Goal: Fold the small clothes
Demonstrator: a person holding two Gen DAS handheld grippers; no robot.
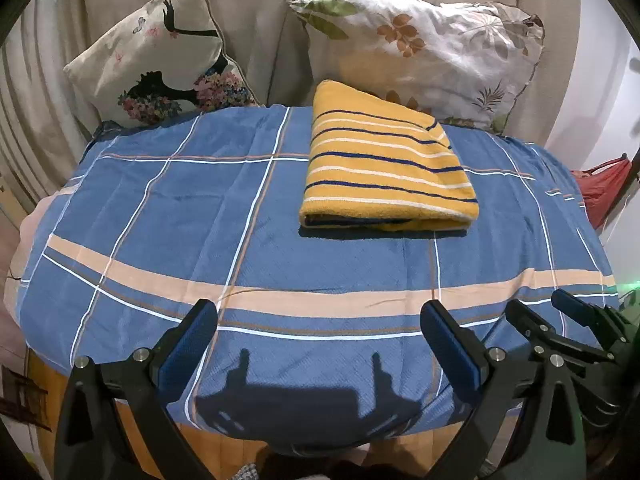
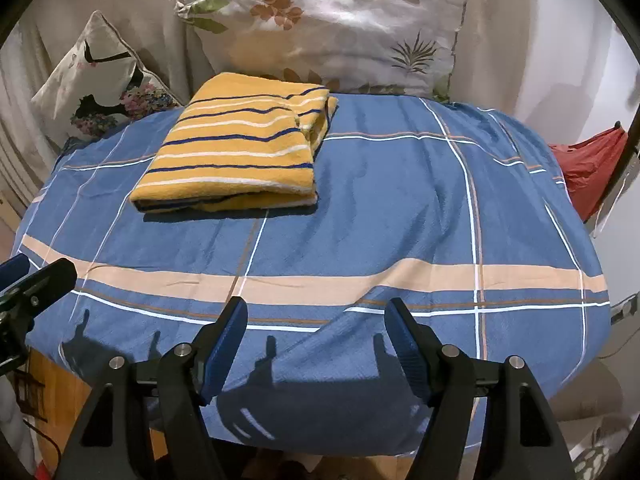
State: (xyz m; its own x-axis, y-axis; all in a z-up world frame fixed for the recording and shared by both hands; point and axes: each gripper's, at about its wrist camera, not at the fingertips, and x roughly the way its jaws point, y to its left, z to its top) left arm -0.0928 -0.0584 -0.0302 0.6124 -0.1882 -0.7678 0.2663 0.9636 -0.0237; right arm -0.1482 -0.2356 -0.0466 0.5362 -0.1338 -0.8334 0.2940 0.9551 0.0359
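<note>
A yellow garment (image 1: pixel 386 164) with navy and white stripes lies folded into a neat rectangle at the far side of the blue checked cloth (image 1: pixel 240 248) that covers the table. The right wrist view shows the same garment (image 2: pixel 236 148) at the upper left. My left gripper (image 1: pixel 318 316) hangs open over the near edge of the cloth, well short of the garment, with nothing between its fingers. Near that same edge my right gripper (image 2: pixel 316 314) is open and empty too. It also shows at the lower right of the left wrist view, right gripper (image 1: pixel 540 308).
Two patterned cushions (image 1: pixel 160 56) (image 1: pixel 420 44) lean against a beige curtain behind the table. A red cloth (image 2: pixel 588 168) hangs off to the right. A wooden table edge (image 2: pixel 52 392) shows under the blue cloth at the near left.
</note>
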